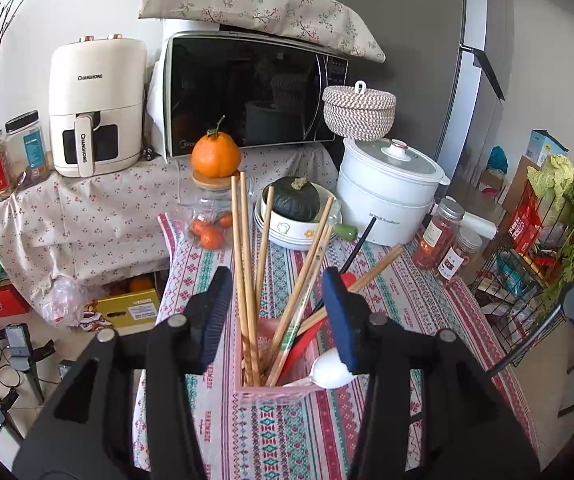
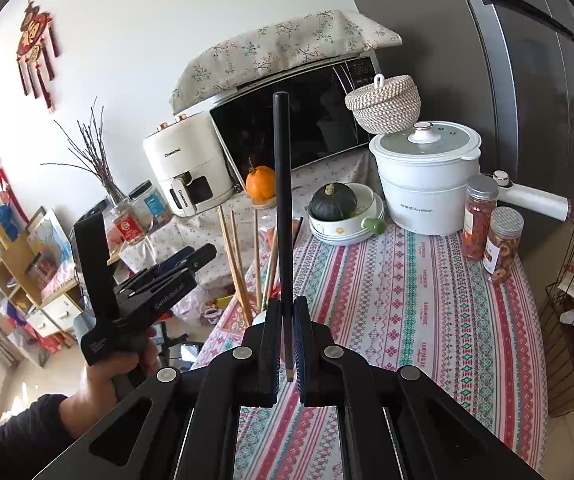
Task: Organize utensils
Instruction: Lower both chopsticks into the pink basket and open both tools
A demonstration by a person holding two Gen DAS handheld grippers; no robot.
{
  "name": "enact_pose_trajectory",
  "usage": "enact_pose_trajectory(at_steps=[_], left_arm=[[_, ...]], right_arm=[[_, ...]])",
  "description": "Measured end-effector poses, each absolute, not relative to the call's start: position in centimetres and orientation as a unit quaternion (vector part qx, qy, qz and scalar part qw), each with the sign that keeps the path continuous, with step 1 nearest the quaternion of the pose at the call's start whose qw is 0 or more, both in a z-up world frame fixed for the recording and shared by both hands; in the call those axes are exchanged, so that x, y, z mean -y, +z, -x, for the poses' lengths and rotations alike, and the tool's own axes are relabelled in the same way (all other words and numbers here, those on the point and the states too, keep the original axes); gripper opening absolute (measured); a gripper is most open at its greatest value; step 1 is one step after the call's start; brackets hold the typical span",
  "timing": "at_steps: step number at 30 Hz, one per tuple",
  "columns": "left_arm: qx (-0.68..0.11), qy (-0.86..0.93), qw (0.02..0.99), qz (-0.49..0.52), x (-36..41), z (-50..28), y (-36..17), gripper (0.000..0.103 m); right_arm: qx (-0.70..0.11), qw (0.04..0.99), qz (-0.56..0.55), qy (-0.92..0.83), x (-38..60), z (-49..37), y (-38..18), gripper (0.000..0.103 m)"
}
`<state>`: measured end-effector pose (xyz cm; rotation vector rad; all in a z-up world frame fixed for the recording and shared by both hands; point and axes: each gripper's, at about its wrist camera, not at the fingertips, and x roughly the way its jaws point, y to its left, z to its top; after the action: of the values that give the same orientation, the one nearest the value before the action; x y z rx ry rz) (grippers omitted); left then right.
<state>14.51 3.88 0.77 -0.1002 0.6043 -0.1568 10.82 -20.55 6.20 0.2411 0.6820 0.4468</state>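
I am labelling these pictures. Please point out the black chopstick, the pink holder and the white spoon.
black chopstick (image 2: 283, 208), right wrist view, middle of its shaft.
pink holder (image 1: 275, 394), left wrist view, front wall near the rim.
white spoon (image 1: 329, 372), left wrist view, its bowl.

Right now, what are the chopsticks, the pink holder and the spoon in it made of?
Tan chopsticks: look like bamboo or wood, matte with a faint grain. Black chopstick in the right gripper: dark and smooth, lacquered wood or plastic, cannot tell. Pink holder: translucent, glossy rim, likely plastic. White spoon: shiny white, ceramic or melamine.
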Motion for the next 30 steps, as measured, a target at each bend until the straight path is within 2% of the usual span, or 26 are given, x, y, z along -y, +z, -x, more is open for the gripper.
enact_pose_trajectory(at_steps=[3,7,12,17,30], left_arm=[[-0.338,-0.075,0.936,0.055,-4.8,-13.2,0.7,0.061],[-0.372,-0.052,0.924,0.069,-6.6,-11.7,-0.3,0.080],[-0.393,-0.029,0.916,0.080,-8.6,-11.0,-2.8,0.081],[-0.405,-0.031,0.911,0.078,-9.5,-11.0,-3.4,0.081],[-0.415,-0.036,0.906,0.072,-9.7,-11.0,-3.8,0.081]], right_arm=[[-0.319,0.914,-0.108,0.224,19.3,-10.6,7.3,0.006],[-0.312,0.917,-0.105,0.226,17.4,-11.1,8.4,0.006],[-0.284,0.926,-0.108,0.227,15.2,-12.4,9.2,0.006],[-0.267,0.930,-0.110,0.226,13.2,-14.1,7.6,0.006],[-0.300,0.930,-0.054,0.206,9.2,-17.5,2.1,0.006]])
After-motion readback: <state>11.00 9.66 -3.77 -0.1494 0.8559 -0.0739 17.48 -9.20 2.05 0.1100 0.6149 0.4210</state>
